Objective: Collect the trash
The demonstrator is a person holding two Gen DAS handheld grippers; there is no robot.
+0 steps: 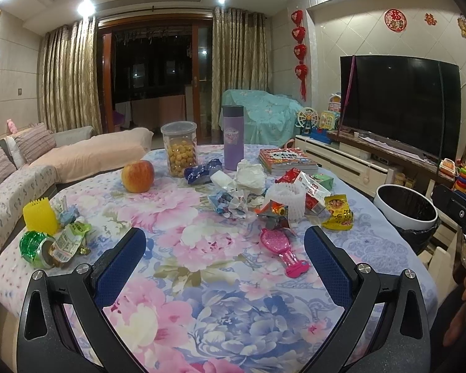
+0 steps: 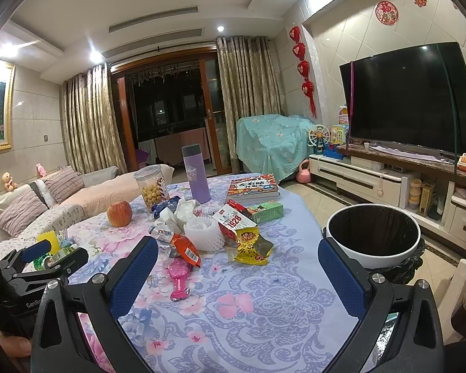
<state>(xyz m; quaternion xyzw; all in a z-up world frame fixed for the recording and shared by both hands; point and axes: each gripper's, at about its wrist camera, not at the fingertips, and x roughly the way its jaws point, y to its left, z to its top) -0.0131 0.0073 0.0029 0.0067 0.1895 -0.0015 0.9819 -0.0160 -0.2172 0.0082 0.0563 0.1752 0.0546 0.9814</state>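
Observation:
Trash lies on the floral tablecloth [image 1: 202, 295]: a yellow snack wrapper [image 1: 338, 212], crumpled tissues [image 1: 250, 176], a white foam net [image 1: 285, 199], a blue wrapper [image 1: 202, 171], a red carton [image 1: 313, 189] and a green can with wrappers [image 1: 43, 248] at the left. A white bin with a black liner [image 2: 372, 233] stands right of the table. My left gripper [image 1: 225, 242] is open and empty above the near table. My right gripper [image 2: 237, 255] is open and empty, near the yellow wrapper [image 2: 251, 244] and the bin's rim.
An apple [image 1: 138, 176], a snack jar [image 1: 179, 149], a purple flask [image 1: 233, 138], books [image 1: 285, 158], a pink toy brush [image 1: 282, 248] and a yellow comb [image 1: 40, 216] share the table. A sofa [image 1: 21, 171] is left, a TV stand [image 2: 388, 174] right.

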